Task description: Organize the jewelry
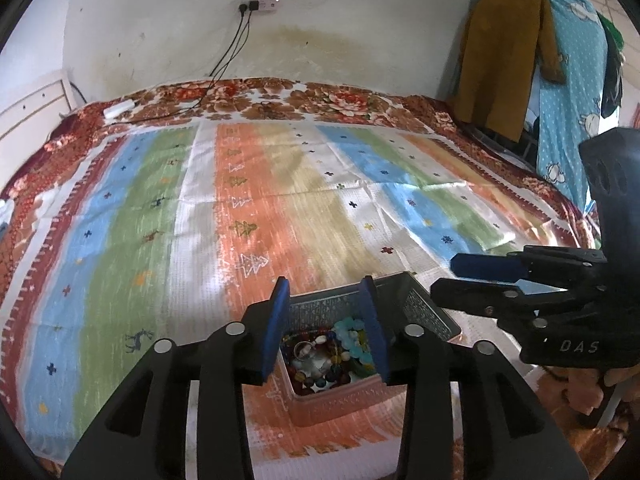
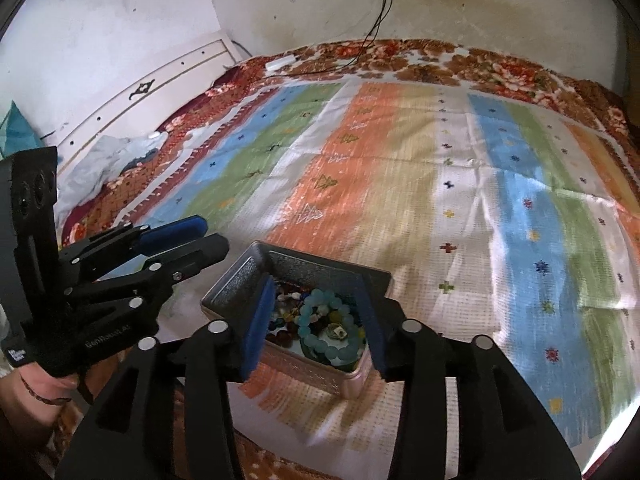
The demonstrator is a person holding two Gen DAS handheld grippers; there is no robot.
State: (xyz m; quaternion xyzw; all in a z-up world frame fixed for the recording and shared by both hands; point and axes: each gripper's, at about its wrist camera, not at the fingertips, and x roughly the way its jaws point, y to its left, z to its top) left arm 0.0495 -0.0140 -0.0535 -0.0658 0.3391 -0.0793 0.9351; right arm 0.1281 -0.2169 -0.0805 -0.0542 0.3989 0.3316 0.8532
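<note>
An open metal jewelry box sits on the striped mat near the bed's front edge, its lid standing up behind. Inside lie mixed beads, a light blue bead bracelet and a silver ring. My left gripper is open and empty, hovering just over the box with one finger on each side of it. My right gripper is open and empty too, above the same box. The right gripper shows at the right in the left wrist view, and the left gripper at the left in the right wrist view.
A striped colourful mat covers a floral bedspread. Black cables and a white charger lie at the far edge under a wall socket. Clothes hang at the right. A white headboard and crumpled cloth lie left.
</note>
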